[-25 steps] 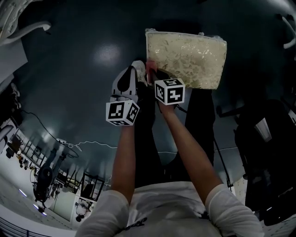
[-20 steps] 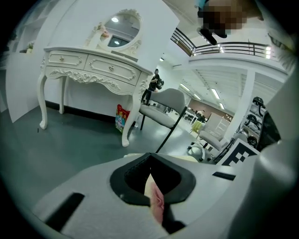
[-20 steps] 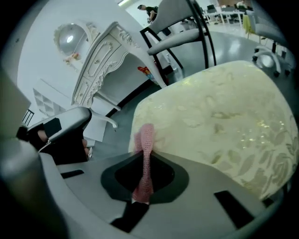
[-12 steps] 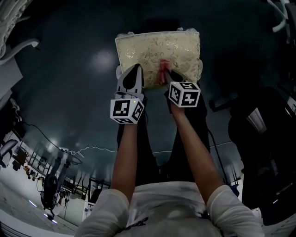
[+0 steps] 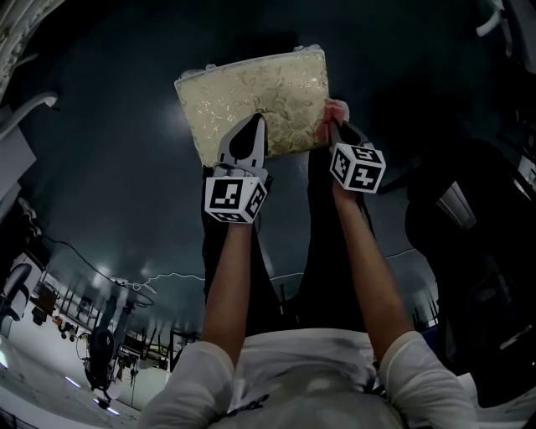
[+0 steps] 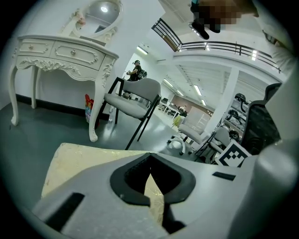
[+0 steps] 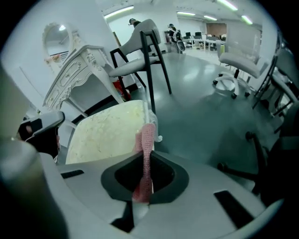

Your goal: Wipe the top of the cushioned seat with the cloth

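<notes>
- Nearest you, your bare forearms [image 5: 228,285] reached forward out of white sleeves [image 5: 402,369], above a dark floor [image 5: 109,167].
- Your left hand-held gripper [image 5: 254,124] lay with its tip over the near edge of the cushioned seat [image 5: 251,84]. In the left gripper view its jaws were drawn in to a thin slit, and a strip of the seat's cream patterned fabric was nipped in that slit.
- Your right hand-held gripper [image 5: 332,126] sat at the seat's near right corner. Its jaws were clamped on the pink cloth [image 5: 335,109], which stood up from them as a narrow band in the right gripper view.
- That cloth's far end touched the seat at its right edge, by the corner, not on the middle of the top.
- You had the seat lying at a slant in the head view, pale cream with a leafy gold pattern, between and just beyond the two hand-held grippers.
- Farther off, a grey chair [image 6: 135,95] on black legs stood on the floor.
- Beside it, against a white wall, was an ornate white desk [image 6: 60,51] with an oval mirror [image 6: 100,9] on top.
- Farthest back, pale office chairs [image 7: 233,65] stood in a lit hall.
</notes>
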